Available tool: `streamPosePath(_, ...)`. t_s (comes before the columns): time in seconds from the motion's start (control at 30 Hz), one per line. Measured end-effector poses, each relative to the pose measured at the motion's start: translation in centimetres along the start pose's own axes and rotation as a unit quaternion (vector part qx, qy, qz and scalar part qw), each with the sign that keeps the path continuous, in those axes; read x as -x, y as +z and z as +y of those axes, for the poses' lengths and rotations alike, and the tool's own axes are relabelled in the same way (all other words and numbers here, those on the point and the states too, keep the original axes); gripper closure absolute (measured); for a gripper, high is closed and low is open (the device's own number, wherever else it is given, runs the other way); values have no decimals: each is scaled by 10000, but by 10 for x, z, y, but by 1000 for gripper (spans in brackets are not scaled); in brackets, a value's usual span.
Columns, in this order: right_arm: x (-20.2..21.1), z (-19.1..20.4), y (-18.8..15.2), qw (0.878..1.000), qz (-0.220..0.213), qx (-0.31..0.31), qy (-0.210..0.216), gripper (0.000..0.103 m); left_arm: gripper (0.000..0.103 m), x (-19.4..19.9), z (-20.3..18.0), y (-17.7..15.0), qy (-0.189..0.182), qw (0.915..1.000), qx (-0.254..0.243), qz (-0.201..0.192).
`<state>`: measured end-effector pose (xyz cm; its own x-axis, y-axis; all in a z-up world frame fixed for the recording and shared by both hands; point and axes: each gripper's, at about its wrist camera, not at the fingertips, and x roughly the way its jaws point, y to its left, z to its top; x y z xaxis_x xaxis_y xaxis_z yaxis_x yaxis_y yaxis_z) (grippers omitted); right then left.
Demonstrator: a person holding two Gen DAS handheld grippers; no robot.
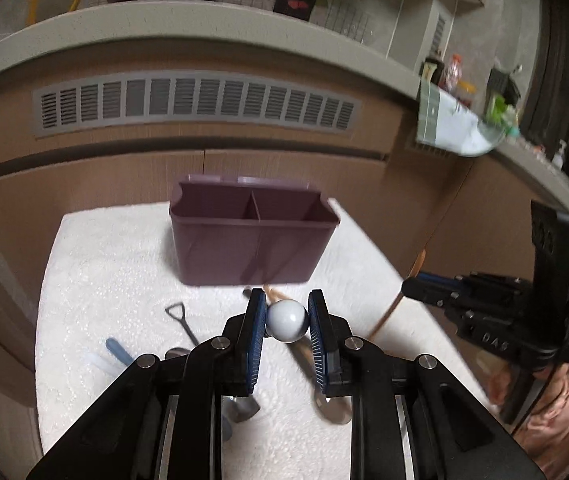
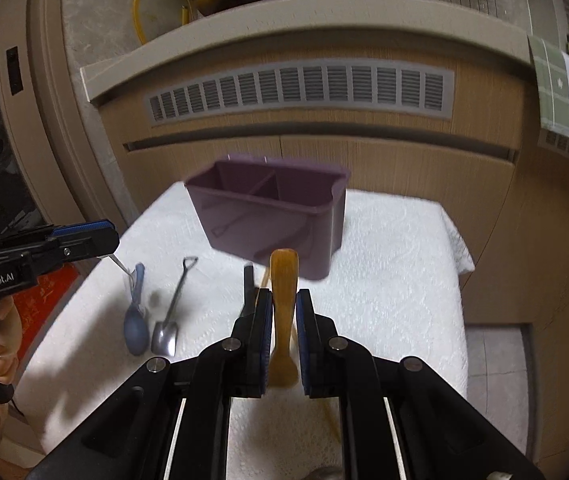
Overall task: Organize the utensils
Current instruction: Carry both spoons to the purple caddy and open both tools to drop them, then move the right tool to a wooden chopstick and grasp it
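Left claw [image 1: 287, 321] clenched on a white utensil, its round end [image 1: 287, 320] pinched between the blue pads, lifted above the white towel [image 1: 96, 280] covering the worktop. From the right wrist view the same left claw [image 2: 104, 236] sits at left, a thin clear-white piece hanging from its tip toward the towel. Right claw [image 2: 283, 320] clenched on a wooden spoon [image 2: 283, 280], flat handle end sticking up past the fingertips, pointing toward the purple caddy [image 2: 268, 216]. In the left view the right claw [image 1: 416, 286] is at right, wooden spoon shaft running down from it. Purple caddy [image 1: 252, 236] stands upright at the towel's far side, two compartments split by a divider; nothing visible inside from either view, though the bottoms are hidden. On the towel, near side of the caddy: a blue spoon [image 2: 135, 320] and beside it a metal shovel-shaped spoon [image 2: 168, 320] with loop handle [image 1: 180, 320], lying roughly parallel. A dark utensil [image 2: 248, 288] lies just left of the right claw. More metal spoon bowls [image 1: 332, 408] show under the left claw, partly hidden. Cabinet with vent grille [image 1: 192, 102] behind.
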<state>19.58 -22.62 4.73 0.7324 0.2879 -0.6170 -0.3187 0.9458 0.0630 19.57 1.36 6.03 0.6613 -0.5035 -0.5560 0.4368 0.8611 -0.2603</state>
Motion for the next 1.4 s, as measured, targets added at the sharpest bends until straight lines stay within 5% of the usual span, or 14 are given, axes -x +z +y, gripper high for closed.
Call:
streamPosePath(0.37, 32, 14, 125, 9899, -1221, 627, -368, 92, 81, 3, 7, 118, -838, 9911, 506, -898)
streamPosePath(0.57, -18, 6, 144, 9931, -955, 578, -365, 92, 81, -49, 37, 142, -1319, 9826, 1066, -754)
streamPosePath(0.7, -65, 1, 134, 9966, -502, 558, -331, 92, 81, -89, 55, 132, -1316, 9818, 1270, -515)
streamPosePath(0.93, -120, -8, 108, 9990, 128, 382, -191, 84, 79, -134, 65, 105, -912, 9906, 1016, -32)
streamPosePath(1.17, -98, -3, 99, 9967, -17, 616, -528, 72, 65, -116, 54, 90, -255, 9974, 667, -133)
streamPosePath(1.2, -91, -4, 96, 9964, -17, 630, -558, 68, 59, -110, 52, 88, -119, 9979, 611, -158)
streamPosePath(1.27, -80, -2, 85, 9954, 62, 724, -625, 39, 45, -98, 46, 79, 213, 9987, 419, -174)
streamPosePath(1.4, -70, 4, 50, 9926, 283, 872, -794, 34, 39, -82, 42, 50, 518, 9984, 212, 53)
